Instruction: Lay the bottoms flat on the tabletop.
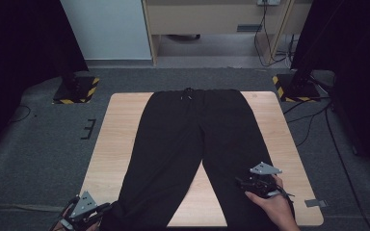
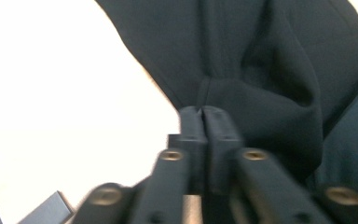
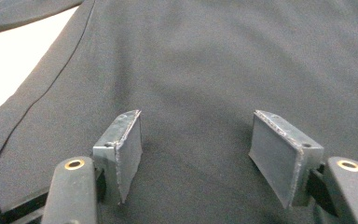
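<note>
A pair of black trousers point(image 1: 188, 139) lies flat on the wooden table point(image 1: 270, 125), waistband at the far edge and both legs running toward me. My left gripper point(image 1: 103, 209) is at the near left corner, shut on the hem of the left trouser leg point(image 2: 242, 79); the fabric bunches around its closed jaws. My right gripper point(image 1: 241, 183) hovers over the lower right trouser leg point(image 3: 205, 70), held by a hand point(image 1: 274, 207). Its jaws stand wide open with nothing but flat cloth below them.
The table stands on grey carpet point(image 1: 38, 144). Two yellow-and-black striped stand bases point(image 1: 74, 89) point(image 1: 296, 86) sit beyond the far corners, with cables trailing on the right. Bare wood shows between the legs point(image 1: 197, 197) and along both sides.
</note>
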The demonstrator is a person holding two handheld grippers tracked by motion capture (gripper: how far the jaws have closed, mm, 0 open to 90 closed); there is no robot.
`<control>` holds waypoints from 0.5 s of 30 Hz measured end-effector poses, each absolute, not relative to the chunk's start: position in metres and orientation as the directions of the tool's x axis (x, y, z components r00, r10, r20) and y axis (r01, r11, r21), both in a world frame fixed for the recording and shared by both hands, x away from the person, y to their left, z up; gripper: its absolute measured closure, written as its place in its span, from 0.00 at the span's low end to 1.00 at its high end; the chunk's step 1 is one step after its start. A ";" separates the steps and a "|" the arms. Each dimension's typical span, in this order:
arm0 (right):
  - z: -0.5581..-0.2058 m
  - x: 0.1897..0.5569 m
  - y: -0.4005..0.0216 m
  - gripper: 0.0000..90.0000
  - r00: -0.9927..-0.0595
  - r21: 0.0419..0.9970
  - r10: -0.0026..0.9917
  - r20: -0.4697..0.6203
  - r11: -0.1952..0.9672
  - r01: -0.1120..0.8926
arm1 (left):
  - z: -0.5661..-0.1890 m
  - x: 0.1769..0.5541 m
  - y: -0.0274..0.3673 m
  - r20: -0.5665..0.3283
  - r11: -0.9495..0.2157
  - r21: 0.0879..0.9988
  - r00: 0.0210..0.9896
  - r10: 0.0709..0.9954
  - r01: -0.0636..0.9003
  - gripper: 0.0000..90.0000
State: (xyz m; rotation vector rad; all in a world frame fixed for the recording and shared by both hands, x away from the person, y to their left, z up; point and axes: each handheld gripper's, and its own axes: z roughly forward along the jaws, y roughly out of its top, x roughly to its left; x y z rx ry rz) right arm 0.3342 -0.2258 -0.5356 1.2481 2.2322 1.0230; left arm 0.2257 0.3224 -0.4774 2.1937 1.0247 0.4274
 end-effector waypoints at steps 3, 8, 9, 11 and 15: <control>-0.536 0.335 -0.226 0.38 -0.532 0.749 0.846 0.017 0.342 0.567 | -0.471 0.248 0.316 -0.010 -0.379 0.770 0.604 0.797 0.512 0.49; -0.536 0.335 -0.226 0.38 -0.532 0.749 0.847 0.015 0.343 0.567 | -0.494 0.299 0.293 0.004 -0.402 0.717 0.573 0.820 0.570 0.48; -0.536 0.335 -0.226 0.38 -0.532 0.749 0.847 0.015 0.343 0.567 | -0.501 0.307 0.289 0.018 -0.416 0.699 0.568 0.823 0.581 0.46; -0.536 0.335 -0.226 0.38 -0.532 0.748 0.847 0.015 0.343 0.567 | -0.511 0.319 0.284 0.032 -0.416 0.682 0.543 0.839 0.602 0.44; -0.536 0.335 -0.225 0.38 -0.531 0.751 0.847 0.010 0.344 0.564 | -0.522 0.331 0.280 0.022 -0.398 0.674 0.522 0.853 0.622 0.52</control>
